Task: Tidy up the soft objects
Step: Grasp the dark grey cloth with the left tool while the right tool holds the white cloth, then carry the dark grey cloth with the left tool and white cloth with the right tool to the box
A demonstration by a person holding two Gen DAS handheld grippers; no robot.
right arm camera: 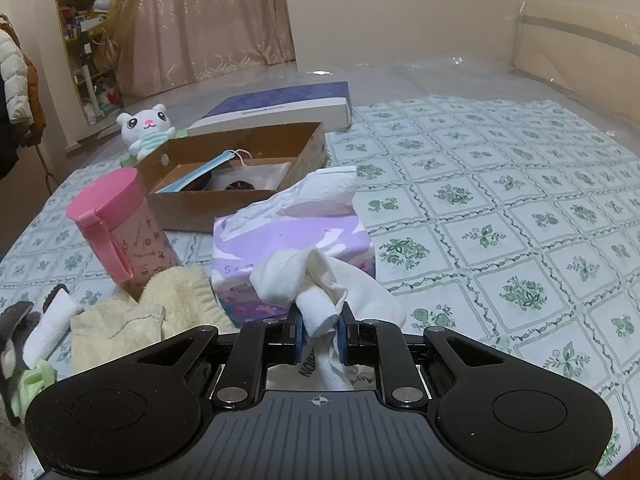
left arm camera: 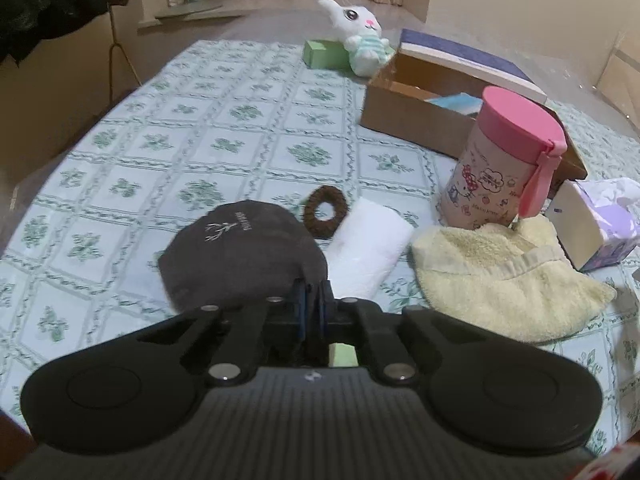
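My left gripper [left arm camera: 313, 294] is shut on the near edge of a dark grey beanie [left arm camera: 240, 252] that lies on the bed. My right gripper [right arm camera: 319, 330] is shut on a bunched white sock [right arm camera: 316, 280], held just in front of a purple tissue box [right arm camera: 292, 240]. A brown scrunchie [left arm camera: 325, 211], a rolled white cloth [left arm camera: 370, 248] and a pale yellow towel [left arm camera: 504, 276] lie beside the beanie. An open cardboard box [right arm camera: 240, 176] holds a face mask and dark items. A white plush bunny [left arm camera: 362, 36] sits at the far end.
A pink lidded Hello Kitty canister [left arm camera: 504, 160] stands between the towel and the cardboard box. A blue-and-white box lid [right arm camera: 280, 110] leans behind the box. A green block [left arm camera: 320, 54] lies by the bunny. The patterned bedsheet [right arm camera: 500, 208] stretches to the right.
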